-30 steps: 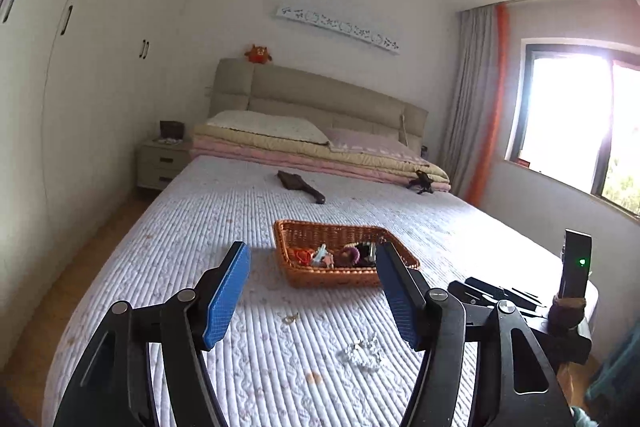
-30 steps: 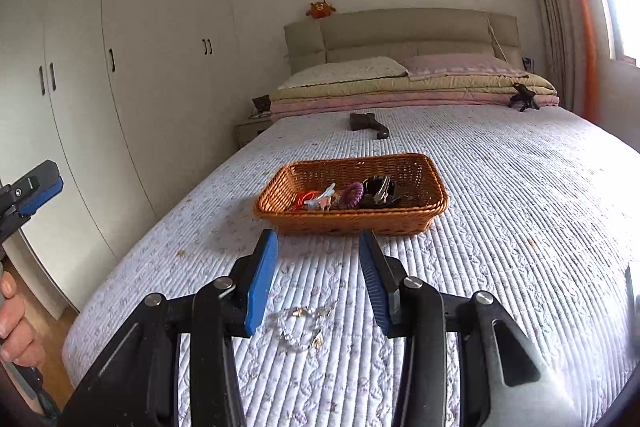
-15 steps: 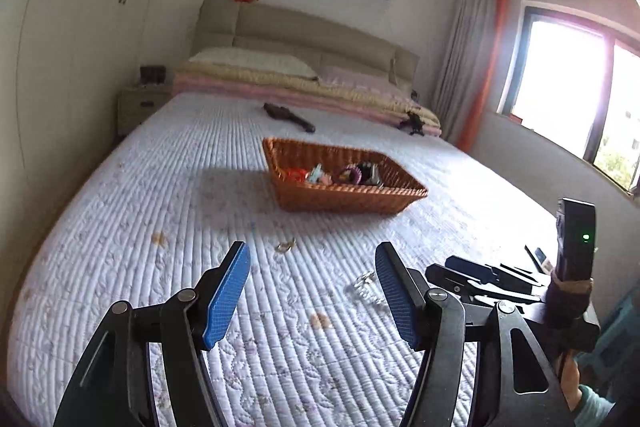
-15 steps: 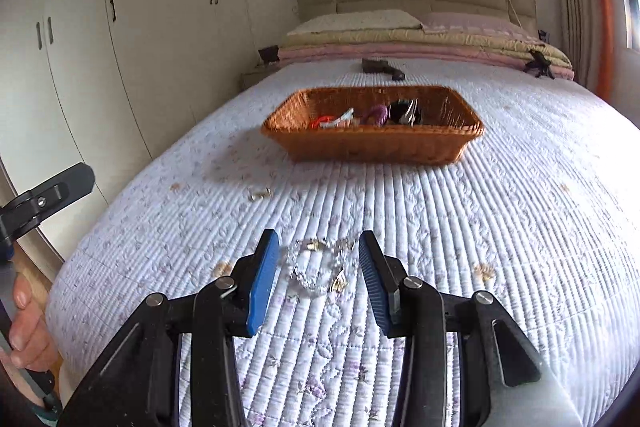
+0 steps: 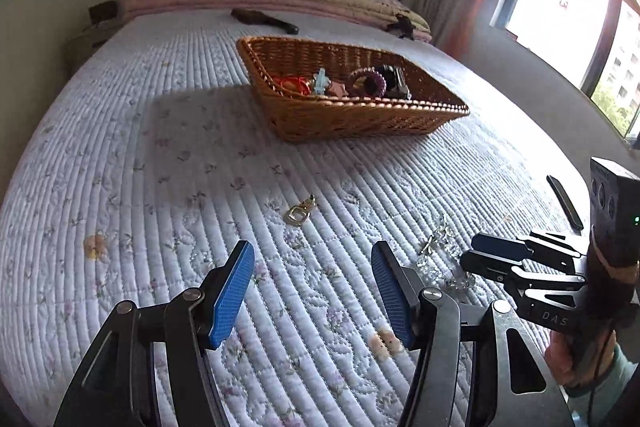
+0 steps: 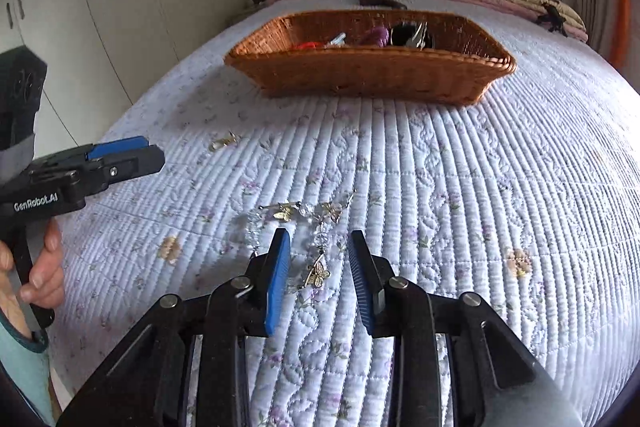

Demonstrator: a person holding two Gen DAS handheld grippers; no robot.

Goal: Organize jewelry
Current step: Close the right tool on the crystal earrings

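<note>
Both grippers tilted down over the quilt, jewelry at their tips.

My right gripper (image 6: 318, 251) angles steeply down, its jaws closing with a crystal-and-butterfly bracelet (image 6: 304, 223) lying partly between the blue pads, not yet pinched. My left gripper (image 5: 314, 283) also points down, jaws closing but wide apart on bare bedspread (image 5: 160, 187); a small gold earring (image 5: 299, 213) lies just ahead of its tips. The wicker basket (image 5: 360, 123) of hair ties sits well beyond both. A hand (image 6: 38, 267) grips the left handle.

The quilted white bed (image 5: 168, 131) and brown woven wicker basket (image 6: 368, 75) are viewed closely, downward, from both wrists.
</note>
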